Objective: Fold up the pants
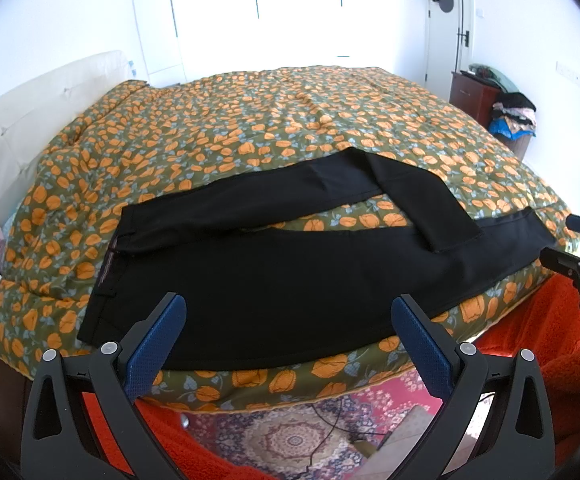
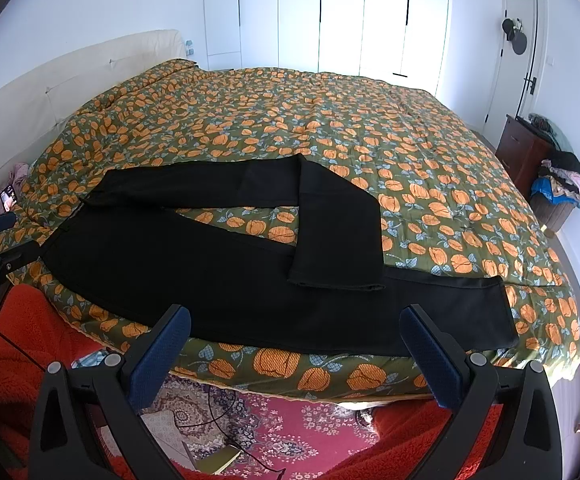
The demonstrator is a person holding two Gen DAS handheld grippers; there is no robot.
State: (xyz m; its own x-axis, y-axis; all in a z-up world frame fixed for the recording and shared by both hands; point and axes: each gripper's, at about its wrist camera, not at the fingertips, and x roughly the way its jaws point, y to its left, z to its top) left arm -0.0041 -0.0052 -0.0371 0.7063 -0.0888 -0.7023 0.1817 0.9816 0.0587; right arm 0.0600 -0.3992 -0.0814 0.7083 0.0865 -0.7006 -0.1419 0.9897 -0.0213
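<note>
Here, both tools hung above the near edge of the bed (image 2: pixel 470 168), neither touching cloth. Left gripper (image 1: pixel 290 320): jaws spread wide, holding nothing. Right gripper (image 2: pixel 296 332): likewise spread wide and unloaded.

Step in hand, as judged: straighten the far leg and lay it over the near one. To do it well, the right gripper should take the doubled-back cuff (image 2: pixel 336 280) by its hem, pinching one layer only, and draw it out toward the other cuff (image 2: pixel 506 308) before any halving. The left gripper should pin the waistband (image 1: pixel 104 276) so the seat did not drag across the quilt. Seams should be matched first; a skewed fold would carry through every later one.

The pants (image 1: pixel 274 280) were black, matte, thin-looking, and lay spread along the near side of the flowered quilt, waist to the left. Near leg ran flat and straight to the right. Far leg bent midway and crossed back over the near leg, its cuff resting on top. Few wrinkles showed; fabric detail was lost in the dark tone
</note>
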